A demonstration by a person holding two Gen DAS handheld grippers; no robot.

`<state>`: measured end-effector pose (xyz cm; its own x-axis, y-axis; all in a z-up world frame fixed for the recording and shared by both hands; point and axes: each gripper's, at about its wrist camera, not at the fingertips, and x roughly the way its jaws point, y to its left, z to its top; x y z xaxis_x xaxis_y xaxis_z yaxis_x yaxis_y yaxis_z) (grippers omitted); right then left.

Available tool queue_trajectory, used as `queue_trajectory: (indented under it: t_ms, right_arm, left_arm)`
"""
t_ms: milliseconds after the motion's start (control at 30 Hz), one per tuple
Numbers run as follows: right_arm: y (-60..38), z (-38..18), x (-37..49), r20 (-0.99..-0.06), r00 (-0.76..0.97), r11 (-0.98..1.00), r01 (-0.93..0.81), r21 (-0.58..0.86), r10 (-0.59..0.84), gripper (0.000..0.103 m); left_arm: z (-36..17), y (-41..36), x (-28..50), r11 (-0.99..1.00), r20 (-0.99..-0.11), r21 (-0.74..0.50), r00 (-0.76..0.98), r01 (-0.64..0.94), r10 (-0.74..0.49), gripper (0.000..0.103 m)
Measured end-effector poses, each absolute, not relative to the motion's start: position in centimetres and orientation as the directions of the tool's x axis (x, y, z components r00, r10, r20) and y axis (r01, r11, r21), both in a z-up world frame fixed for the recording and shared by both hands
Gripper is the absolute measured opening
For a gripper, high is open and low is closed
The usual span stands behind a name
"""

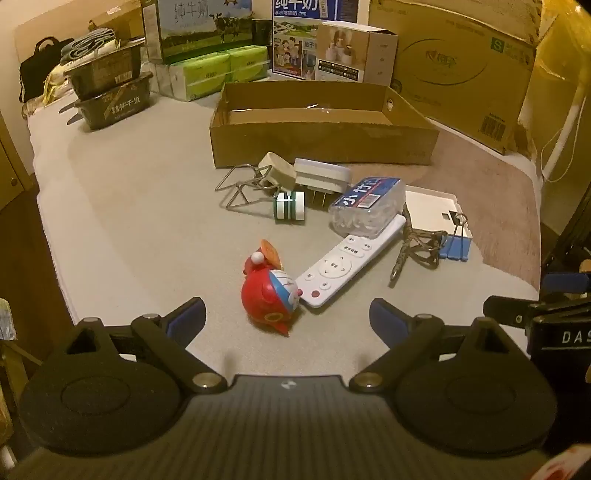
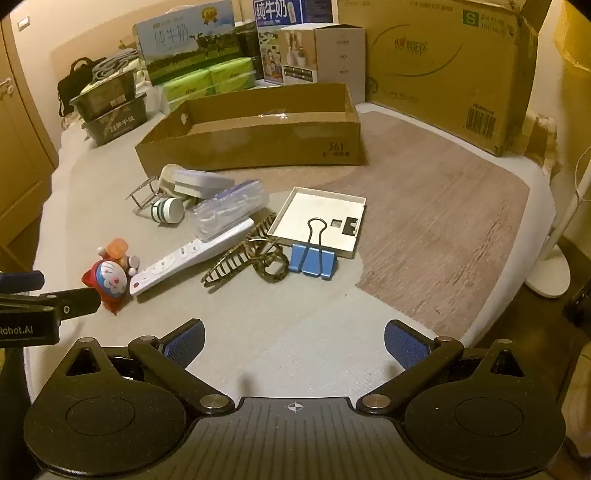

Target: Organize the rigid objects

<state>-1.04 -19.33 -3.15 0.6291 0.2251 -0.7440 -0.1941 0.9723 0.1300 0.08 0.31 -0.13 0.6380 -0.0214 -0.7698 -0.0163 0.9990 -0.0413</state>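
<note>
A red cartoon-cat toy (image 1: 269, 295) (image 2: 110, 280) lies on the grey mat, touching a white remote (image 1: 347, 262) (image 2: 192, 254). Behind them lie a clear floss box (image 1: 369, 206) (image 2: 231, 206), a green-striped white roll (image 1: 290, 206) (image 2: 168, 210), a white charger (image 1: 321, 175), a wire stand (image 1: 240, 184), a hair claw (image 1: 413, 251) (image 2: 243, 258), a blue binder clip (image 1: 454, 247) (image 2: 312, 254) and a white tray lid (image 2: 321, 218). An open shallow cardboard box (image 1: 321, 142) (image 2: 251, 147) stands behind. My left gripper (image 1: 287, 317) is open just before the toy. My right gripper (image 2: 294, 341) is open and empty.
Milk cartons (image 1: 199, 26), green tissue packs (image 1: 218, 70), black food tubs (image 1: 110, 92) and a large cardboard box (image 1: 461, 70) line the back. A brown wood-grain mat (image 2: 443, 229) covers the right side. A white lamp base (image 2: 550, 273) stands at the right edge.
</note>
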Motion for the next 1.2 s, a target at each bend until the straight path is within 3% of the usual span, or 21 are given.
queue_trajectory:
  t_ms: [1200]
  right_arm:
    - [-19.61, -2.66, -0.74, -0.742, 0.632, 0.973, -0.188, 0.134, 0.224, 0.103]
  left_arm:
    - [-0.18, -0.1, 0.5, 0.999, -0.765, -0.052, 0.643, 0.01, -0.046, 0.091]
